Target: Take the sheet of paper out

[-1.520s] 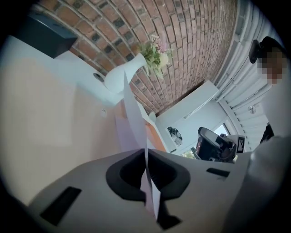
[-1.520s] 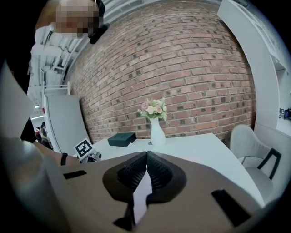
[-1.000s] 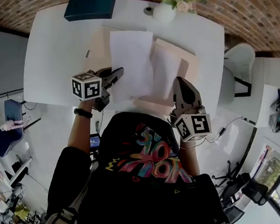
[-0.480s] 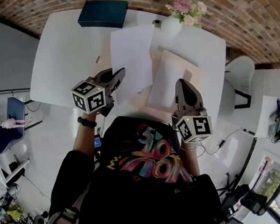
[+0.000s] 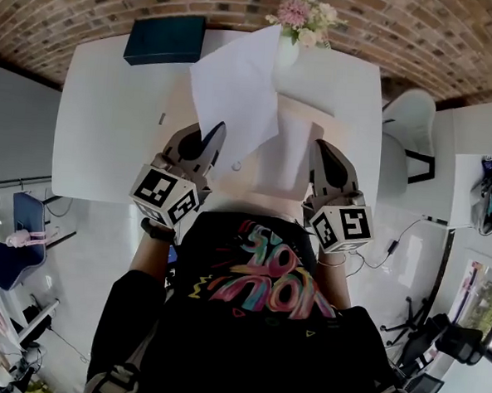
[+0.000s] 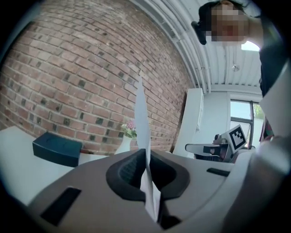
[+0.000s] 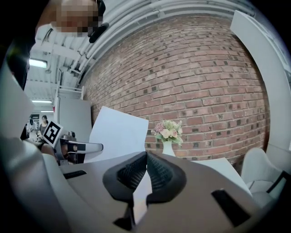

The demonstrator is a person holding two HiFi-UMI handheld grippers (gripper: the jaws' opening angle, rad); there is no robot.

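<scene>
My left gripper (image 5: 212, 133) is shut on the near edge of a white sheet of paper (image 5: 236, 87), which stands raised and tilted above the table. In the left gripper view the sheet (image 6: 141, 113) runs edge-on up from the closed jaws (image 6: 145, 154). My right gripper (image 5: 318, 146) is shut on the near edge of a pale tan folder (image 5: 288, 153) lying to the right of the sheet. The right gripper view shows a thin pale edge pinched in its jaws (image 7: 145, 157), with the sheet (image 7: 118, 132) and the left gripper (image 7: 86, 146) off to the left.
The white table (image 5: 101, 116) runs back to a brick wall. A dark teal box (image 5: 164, 39) lies at its far left and a white vase of flowers (image 5: 298, 28) at the far middle. A white chair (image 5: 409, 118) stands to the right.
The left gripper has risen and rolled, lifting the white sheet off the table and away from the folder. The right gripper has risen slightly, still closed on the folder.
</scene>
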